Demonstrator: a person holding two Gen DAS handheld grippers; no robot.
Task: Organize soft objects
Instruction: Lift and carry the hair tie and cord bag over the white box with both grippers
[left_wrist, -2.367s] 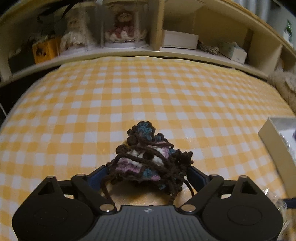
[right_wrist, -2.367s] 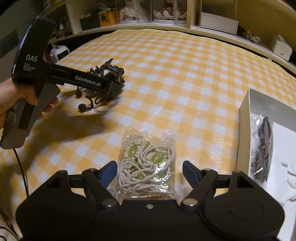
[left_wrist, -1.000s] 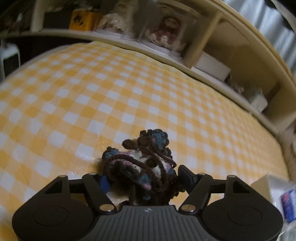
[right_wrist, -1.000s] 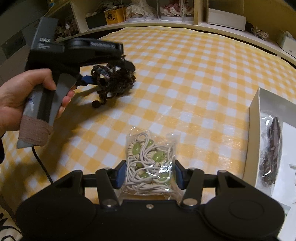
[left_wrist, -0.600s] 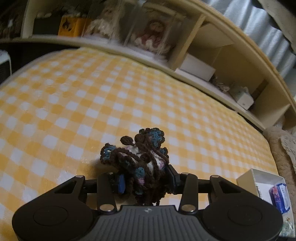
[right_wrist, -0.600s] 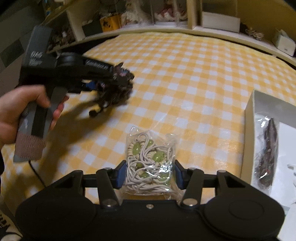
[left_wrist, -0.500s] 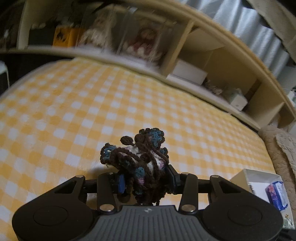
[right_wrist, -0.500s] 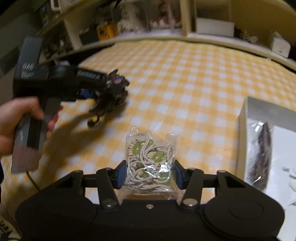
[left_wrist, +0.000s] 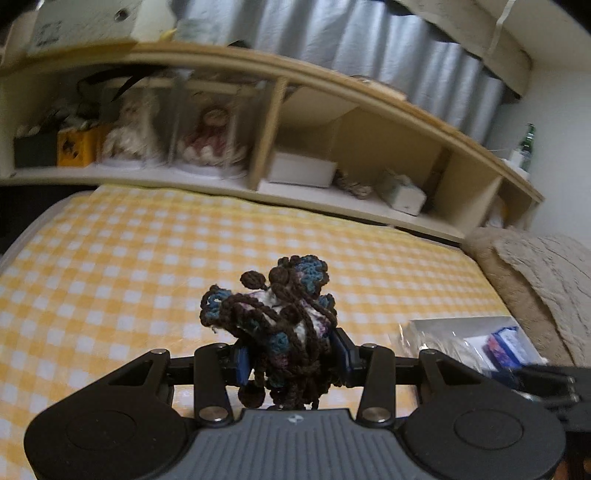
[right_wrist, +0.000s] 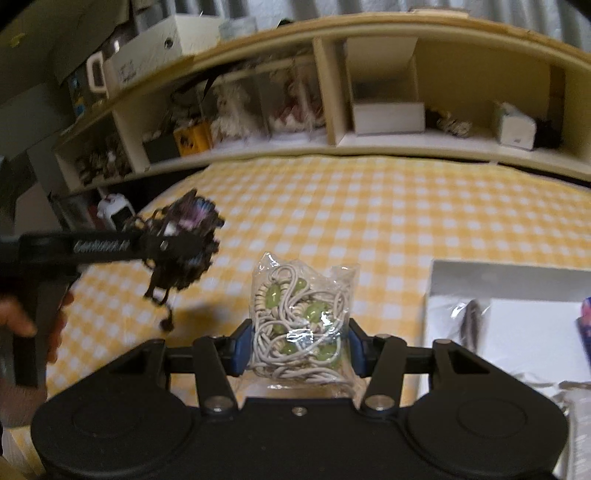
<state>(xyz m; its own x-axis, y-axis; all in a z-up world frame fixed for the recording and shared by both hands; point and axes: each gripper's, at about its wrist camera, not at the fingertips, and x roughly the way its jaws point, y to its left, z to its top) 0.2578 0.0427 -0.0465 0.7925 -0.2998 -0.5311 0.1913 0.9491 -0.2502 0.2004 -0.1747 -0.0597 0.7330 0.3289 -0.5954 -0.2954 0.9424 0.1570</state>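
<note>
A brown crochet bundle (left_wrist: 275, 314) with blue, white and purple patches sits between the blue pads of my left gripper (left_wrist: 291, 354), which is shut on it and holds it above the yellow checked bedcover (left_wrist: 129, 266). The right wrist view shows that same bundle (right_wrist: 184, 236) hanging at the left, brown cords dangling. My right gripper (right_wrist: 299, 347) is shut on a clear plastic bag of grey cord and green beads (right_wrist: 301, 321), lifted off the cover. A white open box (right_wrist: 517, 317) lies at the right with a bagged dark item inside.
A wooden headboard shelf (left_wrist: 303, 199) runs along the far side with dolls in clear cases, white boxes and an orange box. A beige blanket (left_wrist: 535, 266) lies at the right. A hand (right_wrist: 22, 325) holds the left gripper's handle.
The left gripper closed on the crochet bundle and lifted it off the cover. The right gripper rose with the bead bag. Both views tilted up toward the shelf.
</note>
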